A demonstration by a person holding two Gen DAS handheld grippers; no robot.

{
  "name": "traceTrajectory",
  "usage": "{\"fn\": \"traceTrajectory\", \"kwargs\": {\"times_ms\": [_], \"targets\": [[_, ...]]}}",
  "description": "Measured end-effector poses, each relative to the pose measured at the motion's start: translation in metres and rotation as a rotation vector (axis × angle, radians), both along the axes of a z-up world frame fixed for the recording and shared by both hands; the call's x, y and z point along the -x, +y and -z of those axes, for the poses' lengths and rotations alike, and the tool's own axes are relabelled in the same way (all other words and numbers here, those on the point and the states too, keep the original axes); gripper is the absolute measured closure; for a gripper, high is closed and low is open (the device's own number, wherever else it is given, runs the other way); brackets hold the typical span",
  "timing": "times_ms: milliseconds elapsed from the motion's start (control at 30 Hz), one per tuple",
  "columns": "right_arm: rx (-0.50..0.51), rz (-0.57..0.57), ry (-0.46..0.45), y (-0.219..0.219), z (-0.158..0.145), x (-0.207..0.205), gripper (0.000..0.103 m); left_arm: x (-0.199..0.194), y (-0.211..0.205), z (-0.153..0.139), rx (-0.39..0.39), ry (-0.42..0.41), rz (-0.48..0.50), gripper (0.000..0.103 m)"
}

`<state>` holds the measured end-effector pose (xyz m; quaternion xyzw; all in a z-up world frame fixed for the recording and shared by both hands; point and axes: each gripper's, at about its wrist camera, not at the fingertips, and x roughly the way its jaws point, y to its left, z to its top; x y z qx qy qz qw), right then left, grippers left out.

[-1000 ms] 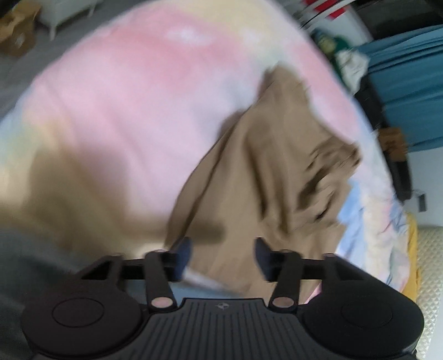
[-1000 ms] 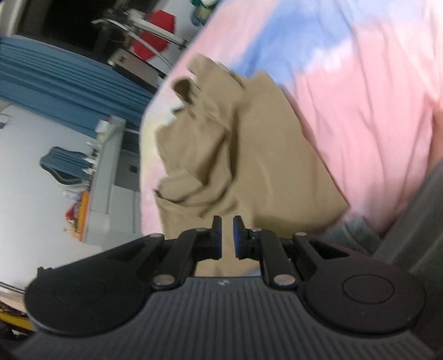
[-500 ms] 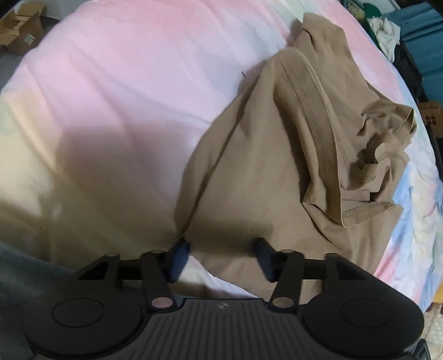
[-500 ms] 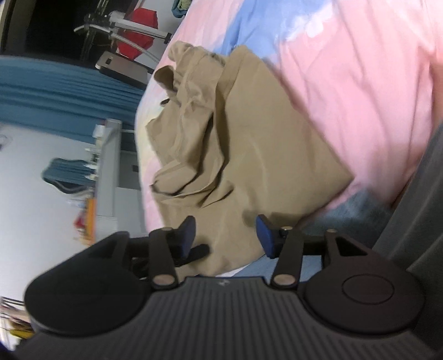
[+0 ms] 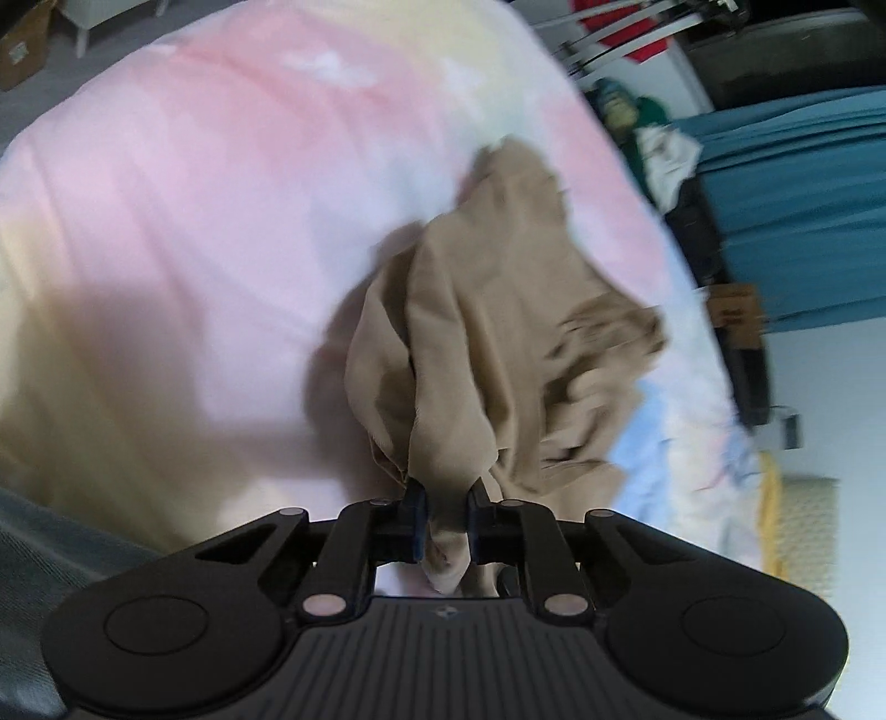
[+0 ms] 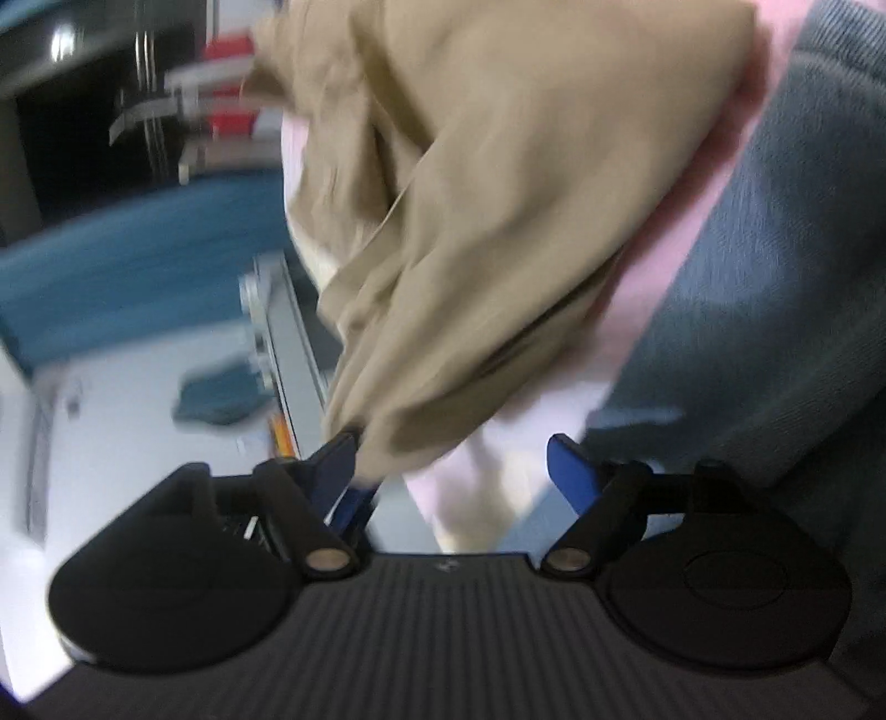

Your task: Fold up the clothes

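A tan shirt point(image 5: 498, 343) lies crumpled on a pastel pink, yellow and blue bedsheet point(image 5: 194, 183). My left gripper point(image 5: 446, 518) is shut on a bunched edge of the shirt and lifts it off the sheet. In the right wrist view the same tan shirt point(image 6: 498, 194) hangs close before the camera. My right gripper point(image 6: 454, 459) is open, its jaws wide apart, and the shirt's lower edge touches the left blue fingertip point(image 6: 340, 457). Both views are blurred by motion.
The bed edge and a grey-blue fabric surface point(image 6: 775, 277) are at the right of the right wrist view. Blue curtains point(image 5: 803, 210), a drying rack with a red item point(image 5: 626, 33), a clothes pile point(image 5: 653, 144) and a cardboard box point(image 5: 22, 50) surround the bed.
My left gripper closed on the shirt's near edge and pulled it up into a bunch. My right gripper stayed open and moved in close under the shirt's other edge.
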<state>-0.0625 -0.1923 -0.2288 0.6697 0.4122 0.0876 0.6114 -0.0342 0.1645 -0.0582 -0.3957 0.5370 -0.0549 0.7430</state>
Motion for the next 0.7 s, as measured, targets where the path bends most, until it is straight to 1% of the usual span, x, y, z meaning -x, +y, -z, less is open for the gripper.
{"fn": "traceTrajectory", "kwargs": {"times_ms": [67, 133, 167, 200, 233, 300, 333, 400, 500, 567, 700], "targets": [[0.031, 0.081, -0.005, -0.007, 0.0, -0.003, 0.024, 0.002, 0.005, -0.008, 0.03, -0.027, -0.008, 0.089], [0.12, 0.153, -0.01, -0.019, -0.009, -0.004, 0.025, 0.003, 0.01, -0.015, 0.06, -0.054, -0.015, 0.089], [0.16, 0.181, -0.017, -0.024, -0.014, -0.003, 0.028, 0.004, 0.012, -0.019, 0.075, -0.067, -0.019, 0.089], [0.187, 0.198, -0.029, -0.029, -0.019, -0.001, 0.038, 0.006, 0.013, -0.02, 0.084, -0.07, -0.02, 0.089], [0.214, 0.216, -0.04, -0.033, -0.024, 0.0, 0.044, 0.008, 0.014, -0.02, 0.092, -0.07, -0.021, 0.089], [0.272, 0.242, -0.063, -0.041, -0.035, 0.003, 0.089, 0.005, 0.011, -0.018, 0.096, -0.07, -0.018, 0.089], [0.304, 0.238, -0.08, -0.043, -0.042, 0.003, 0.09, 0.004, 0.008, -0.018, 0.1, -0.07, -0.014, 0.089], [0.354, 0.234, -0.144, -0.046, -0.06, 0.002, 0.092, 0.003, 0.003, -0.021, 0.108, -0.08, -0.005, 0.089], [0.4, 0.233, -0.249, -0.051, -0.094, -0.004, 0.093, 0.006, 0.004, -0.04, 0.122, -0.126, 0.003, 0.089], [0.425, 0.221, -0.306, -0.052, -0.116, -0.003, 0.093, 0.015, 0.004, -0.05, 0.118, -0.15, 0.007, 0.089], [0.471, 0.183, -0.366, -0.054, -0.134, 0.013, 0.093, 0.034, 0.005, -0.069, 0.108, -0.195, 0.017, 0.089]]}}
